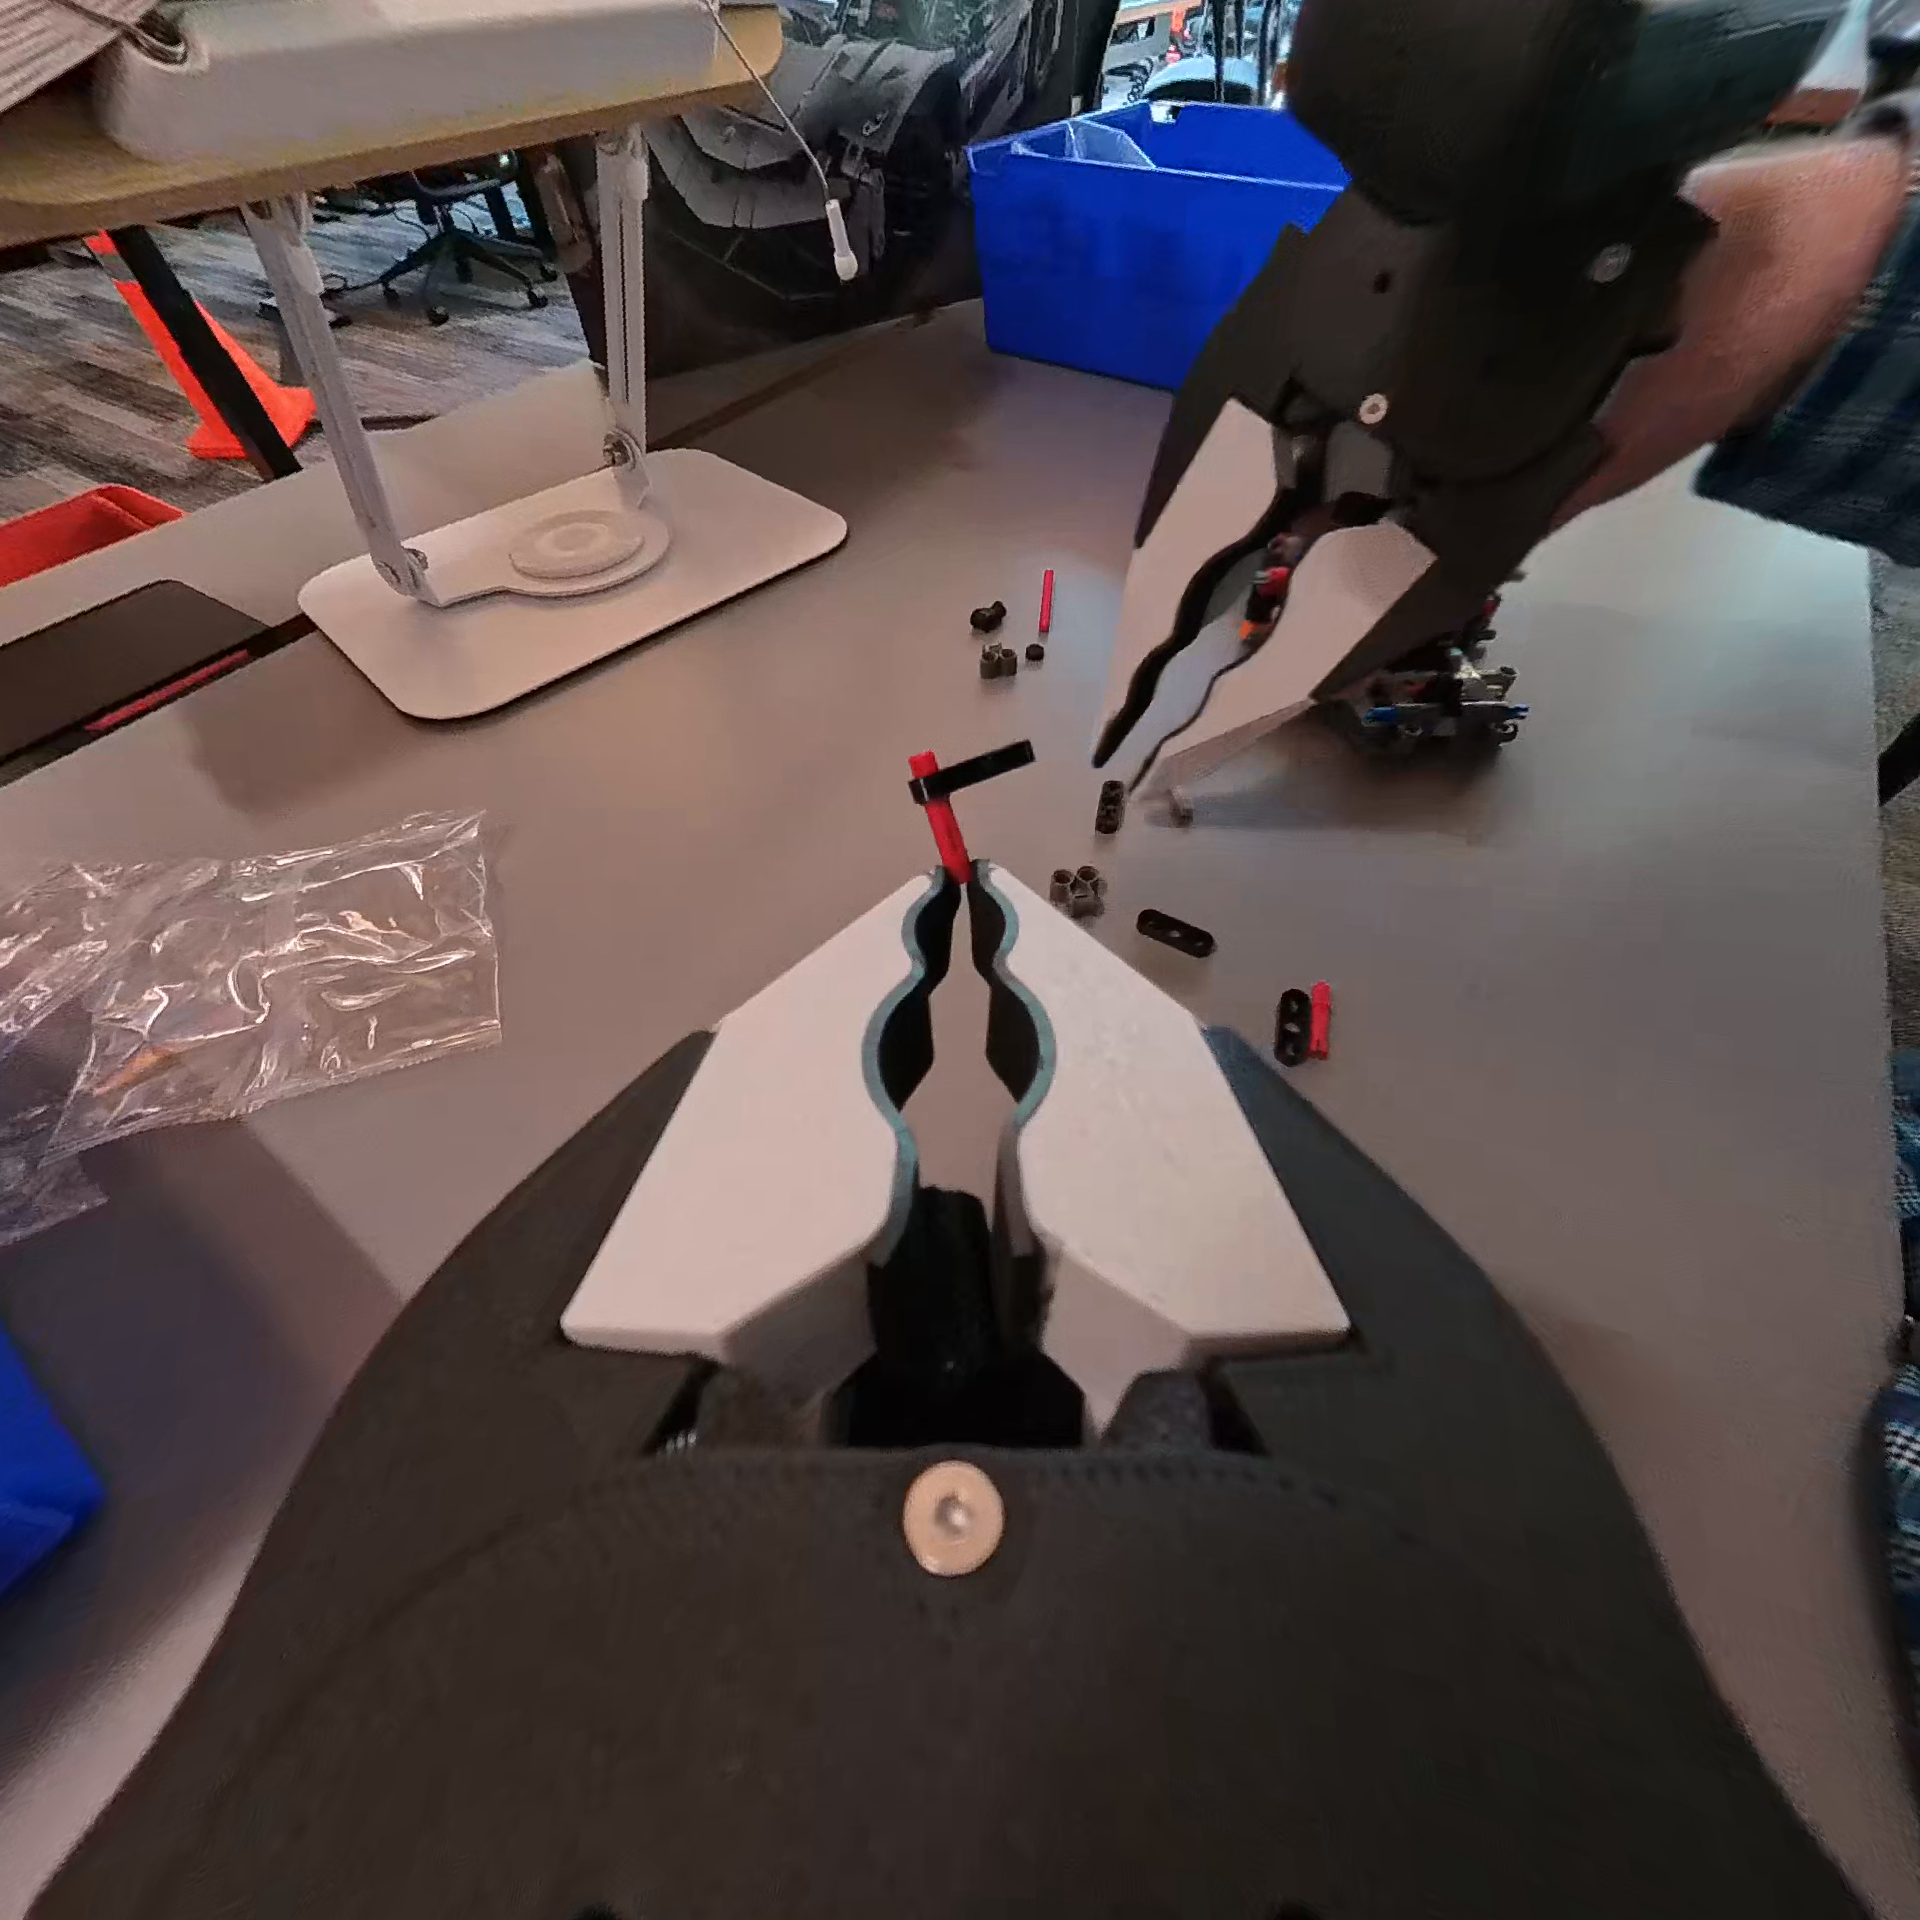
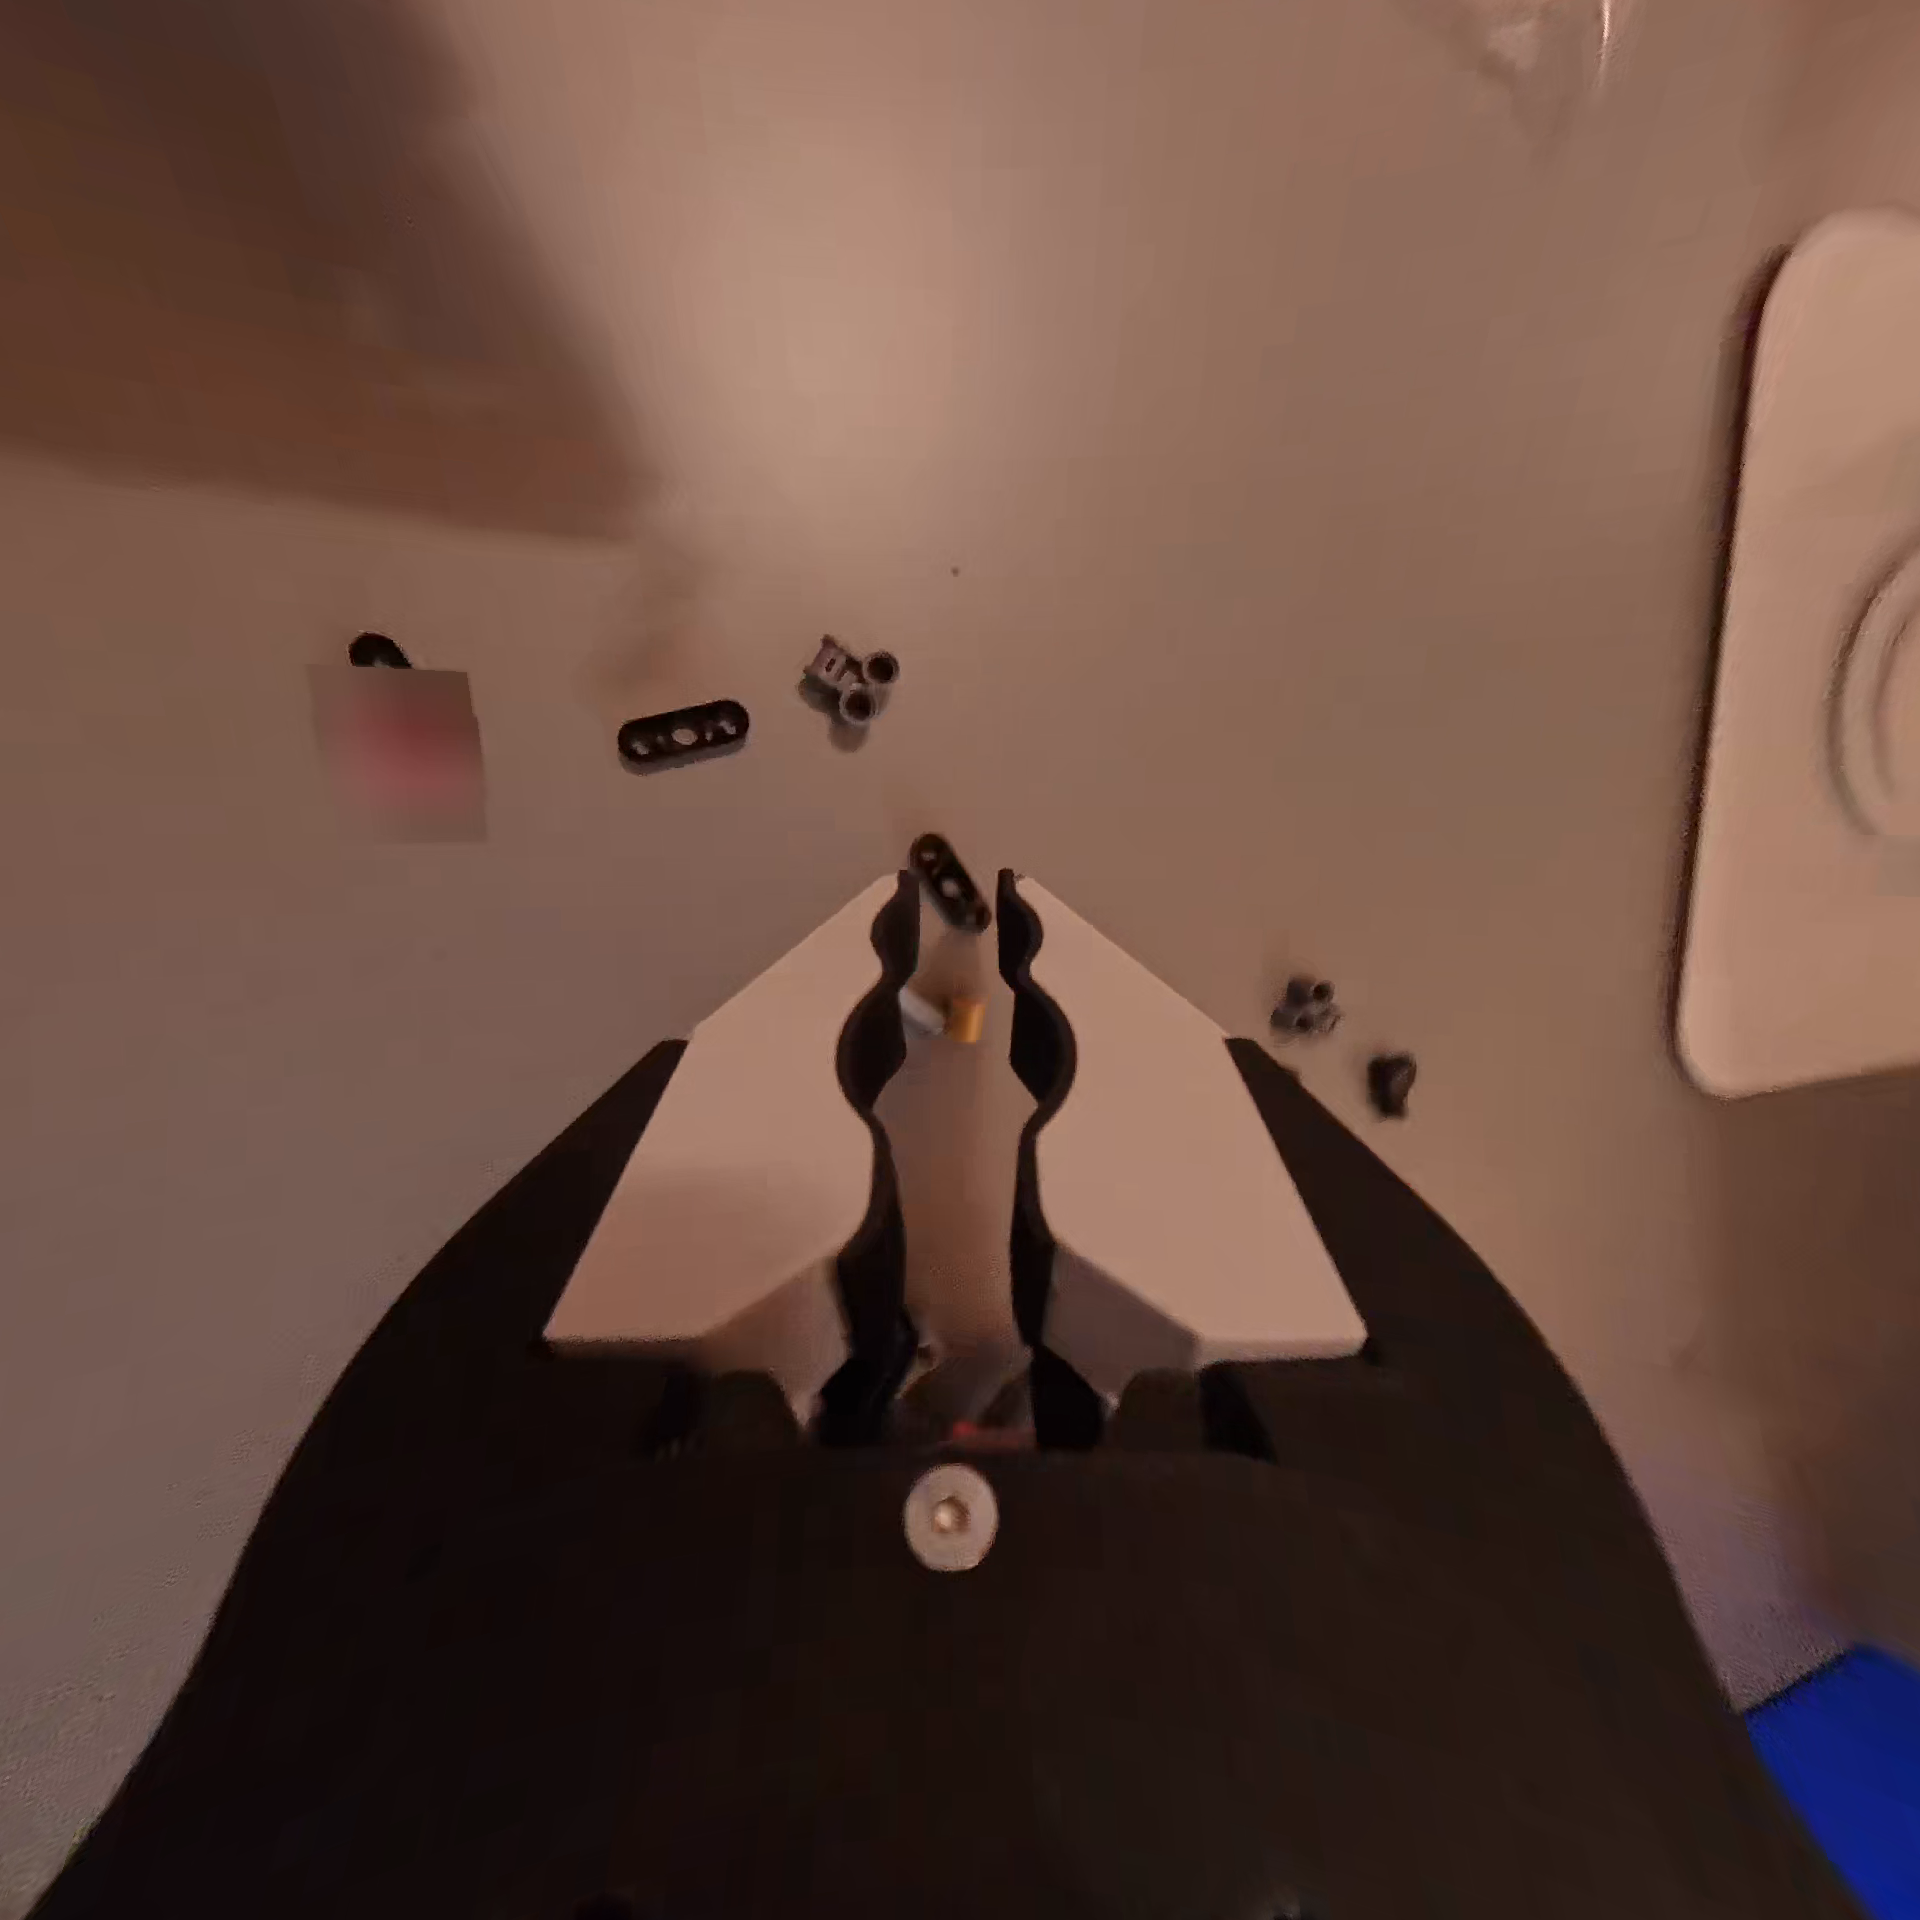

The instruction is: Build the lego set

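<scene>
My left gripper [image 1: 963,876] is shut on the lower end of a red axle [image 1: 940,821], which carries a thin black beam [image 1: 982,771] near its top and is held above the grey table [image 1: 727,790]. My right gripper [image 2: 954,883] is open, pointing down at the table, with a small black two-hole piece [image 2: 948,883] lying between its tips. A small grey-and-tan pin [image 2: 943,1013] lies farther back between the fingers. The right gripper also shows in the left wrist view [image 1: 1120,771]. Behind it stands a partly built model [image 1: 1444,696].
Loose pieces lie around: a black three-hole beam [image 2: 684,732], grey connectors [image 2: 852,686] [image 2: 1304,1008], a black-and-red piece [image 1: 1304,1023], a red axle [image 1: 1045,601]. A white stand base [image 1: 582,582], clear plastic bags [image 1: 260,966] and a blue bin [image 1: 1132,239] border the area. One gripper's finger ends stand about 12 cm off the other's.
</scene>
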